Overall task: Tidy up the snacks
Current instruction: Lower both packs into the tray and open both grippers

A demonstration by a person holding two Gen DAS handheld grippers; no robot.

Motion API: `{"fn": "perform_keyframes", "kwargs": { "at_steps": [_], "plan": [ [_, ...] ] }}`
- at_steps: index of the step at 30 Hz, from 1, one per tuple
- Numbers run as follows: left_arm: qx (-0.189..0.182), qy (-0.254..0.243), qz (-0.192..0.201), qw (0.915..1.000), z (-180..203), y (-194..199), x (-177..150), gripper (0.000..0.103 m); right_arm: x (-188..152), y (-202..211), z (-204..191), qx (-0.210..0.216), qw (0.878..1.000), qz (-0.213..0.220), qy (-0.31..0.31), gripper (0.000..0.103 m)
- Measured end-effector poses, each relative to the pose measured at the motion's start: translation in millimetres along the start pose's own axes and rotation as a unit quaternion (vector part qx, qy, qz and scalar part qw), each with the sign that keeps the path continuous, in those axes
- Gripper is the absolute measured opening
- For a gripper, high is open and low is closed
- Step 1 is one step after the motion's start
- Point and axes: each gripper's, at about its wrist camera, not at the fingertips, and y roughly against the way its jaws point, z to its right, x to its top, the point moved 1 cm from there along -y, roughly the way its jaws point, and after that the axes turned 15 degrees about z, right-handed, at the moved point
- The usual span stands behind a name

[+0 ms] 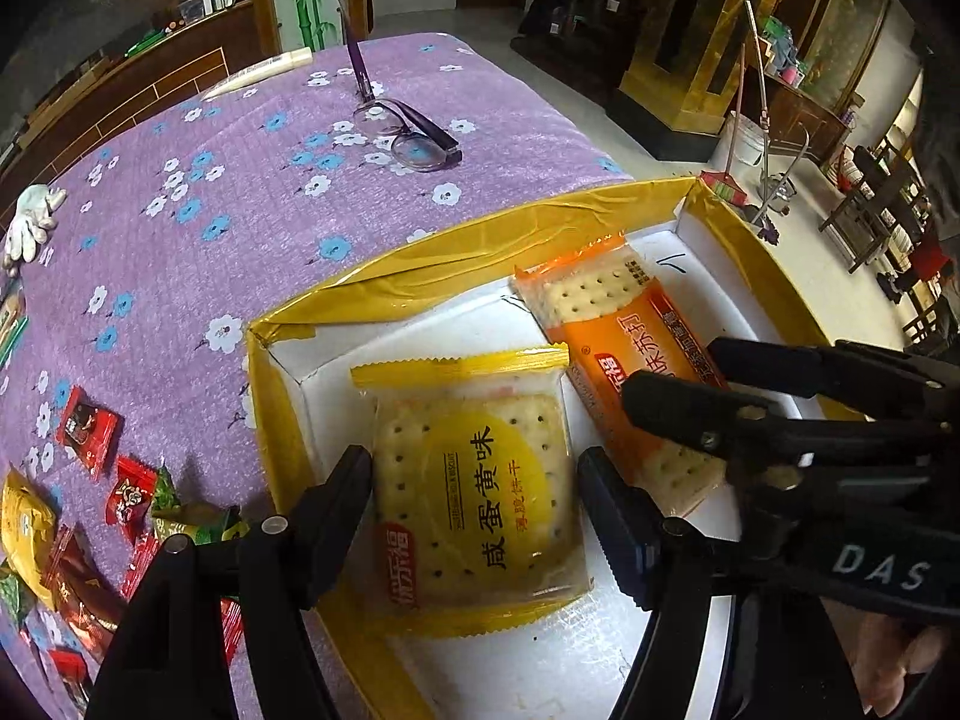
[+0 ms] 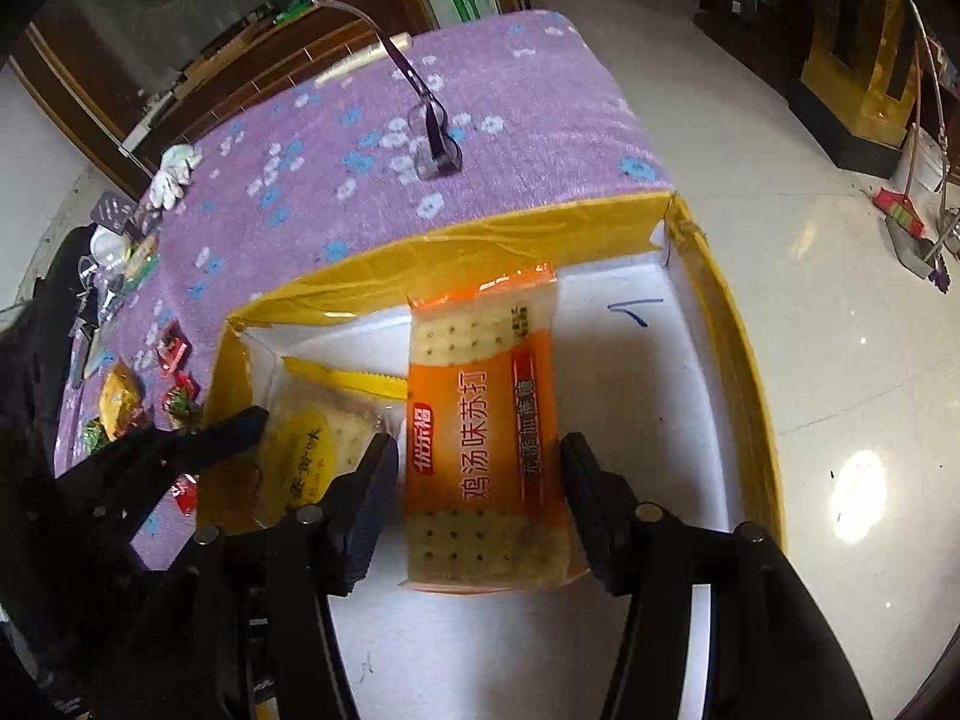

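Observation:
A white box with yellow-taped rim (image 1: 420, 264) (image 2: 456, 252) stands on the purple flowered table. A yellow cracker packet (image 1: 480, 492) (image 2: 312, 450) lies in its left part. An orange cracker packet (image 1: 612, 348) (image 2: 480, 438) lies beside it to the right. My left gripper (image 1: 474, 498) is open, its fingers on either side of the yellow packet. My right gripper (image 2: 480, 480) is open, its fingers on either side of the orange packet. Each gripper also shows in the other's view: the right one (image 1: 678, 384) and the left one (image 2: 240, 420).
Small red and green candies (image 1: 102, 468) (image 2: 174, 384) and a yellow pouch (image 1: 24, 528) lie on the cloth left of the box. Purple glasses (image 1: 408, 132) (image 2: 432, 138), a white glove (image 1: 30, 222) and a tube (image 1: 258, 72) lie farther back. The table edge runs right of the box.

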Motion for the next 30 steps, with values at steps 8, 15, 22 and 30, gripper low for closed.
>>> {"fn": "perform_keyframes", "kwargs": {
  "at_steps": [8, 15, 22, 30],
  "plan": [
    [-0.009, -0.01, 0.007, 0.9999, 5.9, 21.7, -6.6, 0.074, -9.6, 30.9, -2.2, 0.015, 0.999, 0.021, -0.022, 0.055],
    [-0.019, -0.012, 0.016, 0.9996, 2.6, 49.9, -20.3, 0.074, -34.5, 57.2, -18.9, 0.038, 0.998, 0.027, -0.043, 0.055],
    [-0.027, -0.013, 0.032, 0.999, -13.7, 84.5, -35.3, 0.074, -54.0, 75.3, -49.2, 0.062, 0.996, 0.033, -0.057, 0.055],
    [-0.024, -0.011, 0.048, 0.9985, -50.3, 129.2, -61.6, 0.074, -61.0, 94.4, -95.2, 0.082, 0.995, 0.046, -0.04, 0.055]
  ]
}}
